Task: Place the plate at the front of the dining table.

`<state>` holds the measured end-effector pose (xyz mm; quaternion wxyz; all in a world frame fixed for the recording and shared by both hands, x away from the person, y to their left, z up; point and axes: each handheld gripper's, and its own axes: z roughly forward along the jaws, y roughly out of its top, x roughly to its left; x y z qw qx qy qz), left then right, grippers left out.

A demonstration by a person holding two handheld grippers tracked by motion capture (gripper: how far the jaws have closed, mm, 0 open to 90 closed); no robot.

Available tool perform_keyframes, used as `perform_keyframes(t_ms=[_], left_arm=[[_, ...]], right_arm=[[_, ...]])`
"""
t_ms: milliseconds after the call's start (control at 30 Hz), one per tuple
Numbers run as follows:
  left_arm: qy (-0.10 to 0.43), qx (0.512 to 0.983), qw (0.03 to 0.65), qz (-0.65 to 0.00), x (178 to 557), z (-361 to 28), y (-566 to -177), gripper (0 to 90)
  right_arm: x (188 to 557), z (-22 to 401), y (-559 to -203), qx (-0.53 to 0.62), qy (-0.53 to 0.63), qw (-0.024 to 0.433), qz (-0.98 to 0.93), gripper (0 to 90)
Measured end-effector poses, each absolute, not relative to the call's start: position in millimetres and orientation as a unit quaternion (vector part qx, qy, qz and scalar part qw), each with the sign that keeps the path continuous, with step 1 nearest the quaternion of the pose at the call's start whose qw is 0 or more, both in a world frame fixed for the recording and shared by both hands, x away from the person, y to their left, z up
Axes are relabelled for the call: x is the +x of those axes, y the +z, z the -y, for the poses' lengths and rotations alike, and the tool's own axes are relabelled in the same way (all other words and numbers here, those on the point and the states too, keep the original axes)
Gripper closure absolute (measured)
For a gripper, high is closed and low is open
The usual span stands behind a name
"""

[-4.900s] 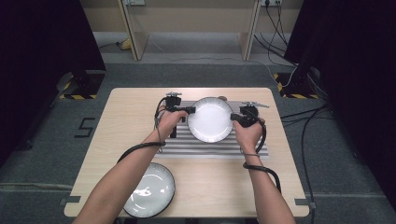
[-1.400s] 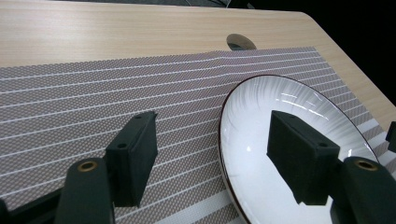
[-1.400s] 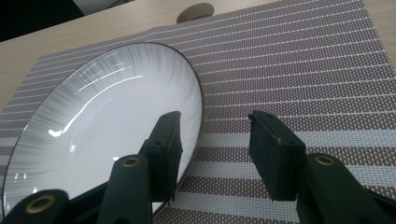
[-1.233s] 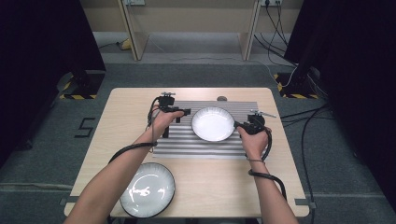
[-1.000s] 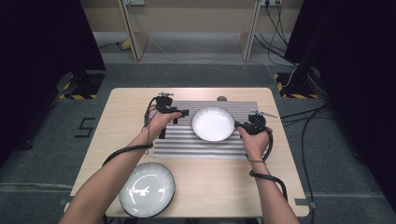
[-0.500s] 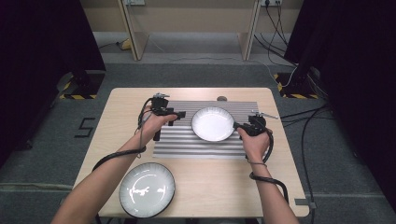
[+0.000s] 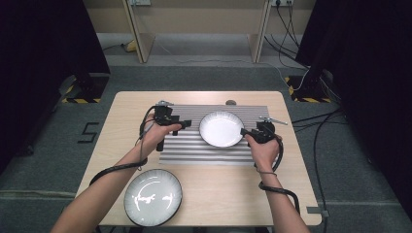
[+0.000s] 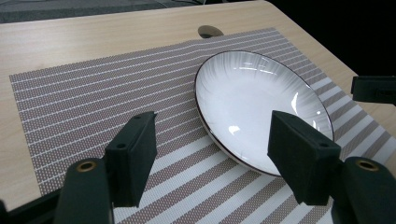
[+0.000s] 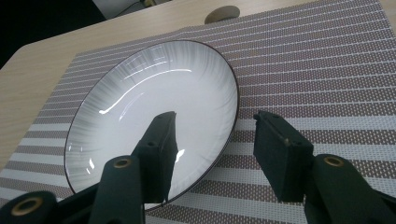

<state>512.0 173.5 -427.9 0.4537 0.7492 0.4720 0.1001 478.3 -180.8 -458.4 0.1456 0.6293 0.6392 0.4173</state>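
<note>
A dark-rimmed plate [image 7: 152, 197] is seen at the near left of the wooden bench [image 7: 291, 194], close to its front edge and well apart from the striped placemat [image 7: 184, 145] laid across the middle. Over the mat's left end, the left gripper [image 7: 187, 124] is held in a person's hand, pointed toward the white plate [image 7: 221, 129]; in the left gripper view its jaws are spread wide with nothing between them, short of the white plate [image 8: 259, 109]. The white plate is set flat on the right half of the placemat [image 8: 93, 107], its ribbed rim edged in a thin dark line. A round hole [image 7: 231, 102] in the bench is visible just beyond the mat's far edge. At the plate's right side the right gripper [image 7: 244, 132] is held low, its jaws having just been opening; in the right gripper view they are parted astride the near rim of the white plate [image 9: 154, 107], one above the plate's bowl and the other over the placemat [image 9: 327, 70]. Whether either pad brushes the rim is hard to tell from this angle, though no pinch appears to be made.
</note>
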Motion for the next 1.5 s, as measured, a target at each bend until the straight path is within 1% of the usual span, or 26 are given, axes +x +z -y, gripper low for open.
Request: perform_keyframes(t_ms=[533, 767, 1133, 1500], left_arm=[[0.111, 0.761, 0.44, -0.465, 499.3, -178.3, -429.2, 32.1], [0.113, 0.767, 0.44, -0.453, 487.5, -179.1, -425.2, 32.1], [0.114, 0.763, 0.452, -0.447, 461.2, -198.5, -425.4, 32.1], [0.115, 0.755, 0.461, -0.453, 449.7, -214.7, -431.7, 32.1]], right_arm=[[467.3, 183.1, -460.0, 0.627, 0.421, 0.141, -0.64, 48.5], [461.0, 187.0, -461.8, 0.626, 0.421, 0.14, -0.641, 48.1], [448.6, 190.8, -458.6, 0.621, 0.423, 0.142, -0.644, 47.9], [441.1, 187.8, -460.9, 0.618, 0.424, 0.136, -0.648, 47.8]])
